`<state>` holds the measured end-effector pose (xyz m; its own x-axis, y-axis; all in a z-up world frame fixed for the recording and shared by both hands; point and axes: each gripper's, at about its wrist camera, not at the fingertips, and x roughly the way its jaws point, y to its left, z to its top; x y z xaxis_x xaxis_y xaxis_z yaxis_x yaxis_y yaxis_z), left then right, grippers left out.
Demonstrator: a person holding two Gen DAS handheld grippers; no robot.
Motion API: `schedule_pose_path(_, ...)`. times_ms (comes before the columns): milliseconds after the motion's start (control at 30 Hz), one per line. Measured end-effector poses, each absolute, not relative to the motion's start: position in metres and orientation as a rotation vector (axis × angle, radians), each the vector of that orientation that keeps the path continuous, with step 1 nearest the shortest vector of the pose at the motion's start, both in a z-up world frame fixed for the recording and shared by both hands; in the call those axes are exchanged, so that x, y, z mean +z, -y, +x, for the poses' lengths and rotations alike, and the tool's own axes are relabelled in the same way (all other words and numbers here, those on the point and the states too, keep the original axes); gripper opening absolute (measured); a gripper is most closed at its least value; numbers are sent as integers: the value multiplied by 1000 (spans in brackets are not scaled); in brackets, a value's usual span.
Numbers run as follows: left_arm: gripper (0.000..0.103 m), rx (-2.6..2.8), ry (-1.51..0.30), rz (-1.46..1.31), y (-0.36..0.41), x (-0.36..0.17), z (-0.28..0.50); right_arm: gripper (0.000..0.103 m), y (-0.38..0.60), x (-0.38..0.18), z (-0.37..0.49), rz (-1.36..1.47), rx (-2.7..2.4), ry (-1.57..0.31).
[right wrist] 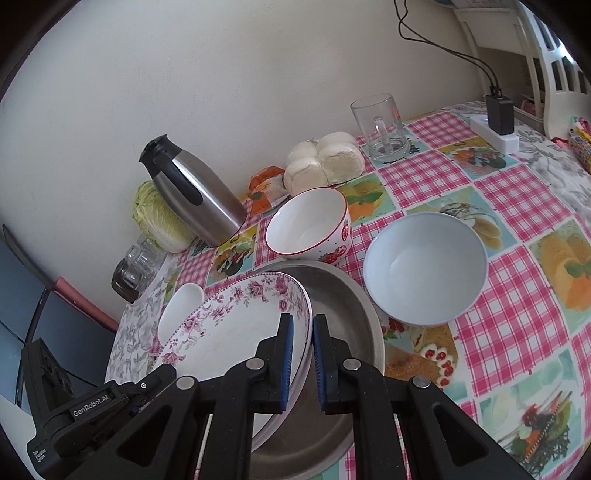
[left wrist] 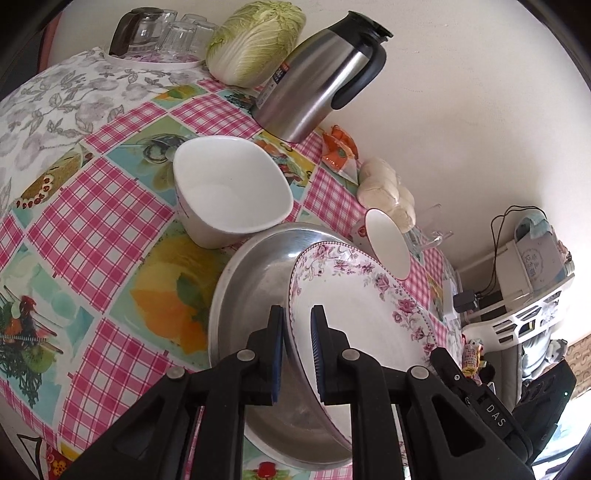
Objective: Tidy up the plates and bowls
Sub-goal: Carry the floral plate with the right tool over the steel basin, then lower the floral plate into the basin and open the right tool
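A floral-rimmed white plate is held tilted over a steel pan. My left gripper is shut on the plate's rim from one side. My right gripper is shut on the opposite rim of the same plate, above the steel pan. A white bowl stands beyond the pan in the left wrist view; it shows as a sliver in the right wrist view. A strawberry-pattern bowl and a pale blue bowl stand beside the pan.
A steel thermos jug, a cabbage, steamed buns, a snack packet and a glass mug line the wall. Glasses on a tray sit at one table end, a power strip at the other.
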<state>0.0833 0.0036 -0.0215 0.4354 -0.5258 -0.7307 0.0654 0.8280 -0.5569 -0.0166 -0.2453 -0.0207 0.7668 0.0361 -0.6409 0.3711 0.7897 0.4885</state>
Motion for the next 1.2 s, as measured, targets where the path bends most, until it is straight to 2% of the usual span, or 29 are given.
schedule_pose_path(1200, 15, -301, -1157, -349, 19, -54, 99, 12, 251, -70, 5, 631, -227, -810)
